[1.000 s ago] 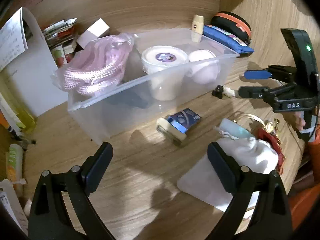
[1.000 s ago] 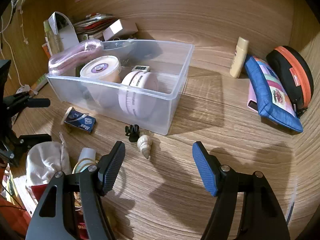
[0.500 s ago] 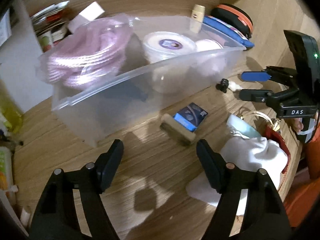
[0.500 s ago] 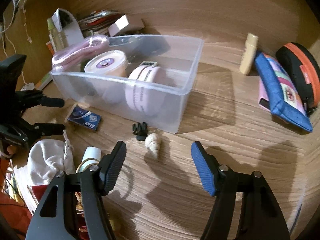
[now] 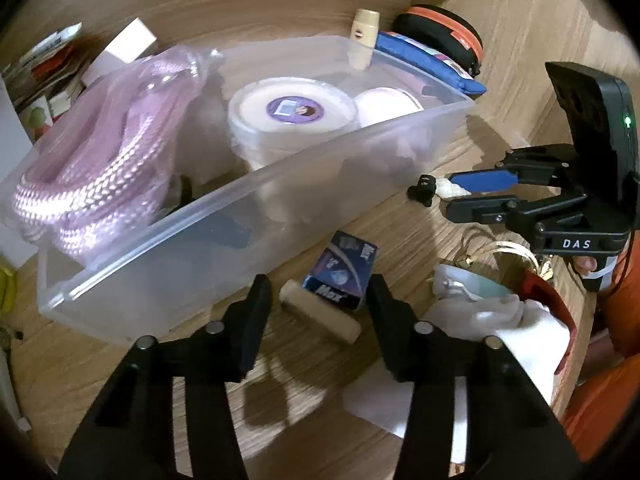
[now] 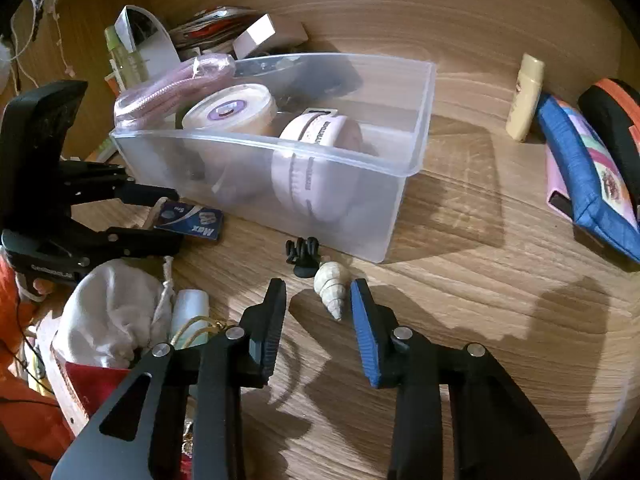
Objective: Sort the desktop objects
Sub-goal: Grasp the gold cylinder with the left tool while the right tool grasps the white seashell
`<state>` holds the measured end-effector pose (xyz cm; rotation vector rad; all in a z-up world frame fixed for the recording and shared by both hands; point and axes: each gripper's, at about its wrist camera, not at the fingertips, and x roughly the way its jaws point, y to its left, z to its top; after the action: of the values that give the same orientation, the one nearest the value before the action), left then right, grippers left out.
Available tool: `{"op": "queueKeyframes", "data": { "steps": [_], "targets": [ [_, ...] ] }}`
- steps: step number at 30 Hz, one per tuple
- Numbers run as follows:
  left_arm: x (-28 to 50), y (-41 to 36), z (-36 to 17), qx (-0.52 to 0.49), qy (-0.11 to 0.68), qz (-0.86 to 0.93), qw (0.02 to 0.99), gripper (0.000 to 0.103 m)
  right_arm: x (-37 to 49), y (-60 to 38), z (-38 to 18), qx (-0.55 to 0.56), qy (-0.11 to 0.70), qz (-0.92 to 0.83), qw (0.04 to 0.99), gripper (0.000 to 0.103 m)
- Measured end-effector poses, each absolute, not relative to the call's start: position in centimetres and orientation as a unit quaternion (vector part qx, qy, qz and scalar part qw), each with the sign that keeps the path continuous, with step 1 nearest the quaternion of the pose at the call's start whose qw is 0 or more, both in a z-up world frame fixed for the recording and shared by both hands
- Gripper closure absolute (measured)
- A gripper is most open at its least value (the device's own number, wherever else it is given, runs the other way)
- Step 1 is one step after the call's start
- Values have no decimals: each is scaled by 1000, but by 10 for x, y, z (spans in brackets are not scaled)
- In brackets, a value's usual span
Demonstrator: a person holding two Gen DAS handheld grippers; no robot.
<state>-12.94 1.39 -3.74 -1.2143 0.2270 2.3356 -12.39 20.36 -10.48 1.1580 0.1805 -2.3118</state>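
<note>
A clear plastic bin (image 6: 408,132) stands on the wooden worktop (image 6: 460,280), holding a bagged pink rope (image 5: 104,160), a white round tub with a purple label (image 5: 292,110) and a pink round case on edge (image 6: 316,168). Just outside its front wall lie a dark blue "Max" box (image 5: 342,272) leaning on a tan cylinder (image 5: 320,314), a black claw clip (image 6: 302,252) and, touching it, a cream spiral shell (image 6: 332,286), tip pointing away from the bin.
</note>
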Motion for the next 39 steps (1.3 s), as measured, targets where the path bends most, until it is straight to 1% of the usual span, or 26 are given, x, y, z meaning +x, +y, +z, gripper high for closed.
{"op": "queueKeyframes", "data": {
  "steps": [2, 5, 7, 19, 26, 30, 31, 34, 39],
  "targets": [
    [-128, 16, -37, -443, 85, 857, 249, 66, -123, 203, -105, 431, 65, -857, 275, 82],
    [-125, 16, -36, -437, 88, 861, 243, 66, -122, 203, -106, 431, 65, -856, 279, 89],
    [-123, 13, -35, -436, 86, 864, 238, 66, -120, 203, -105, 427, 66, -857, 281, 90],
    [-98, -17, -36, -433, 82, 880, 178, 68, -113, 213, -92, 400, 55, -869, 286, 91],
    [-87, -36, -24, -412, 44, 896, 161, 68, -108, 214, -86, 398, 60, -870, 285, 91],
    [-86, -40, -16, -398, 28, 903, 159, 68, -111, 210, -90, 404, 81, -875, 256, 91],
    [-85, -40, -13, -395, 23, 905, 160, 68, -112, 211, -90, 403, 84, -875, 255, 91],
    [-83, -40, -3, -380, 13, 911, 161, 68, -121, 210, -97, 414, 98, -873, 238, 85],
    [-81, -36, 16, -353, 2, 919, 175, 68, -130, 215, -102, 421, 96, -874, 221, 84]
  ]
}}
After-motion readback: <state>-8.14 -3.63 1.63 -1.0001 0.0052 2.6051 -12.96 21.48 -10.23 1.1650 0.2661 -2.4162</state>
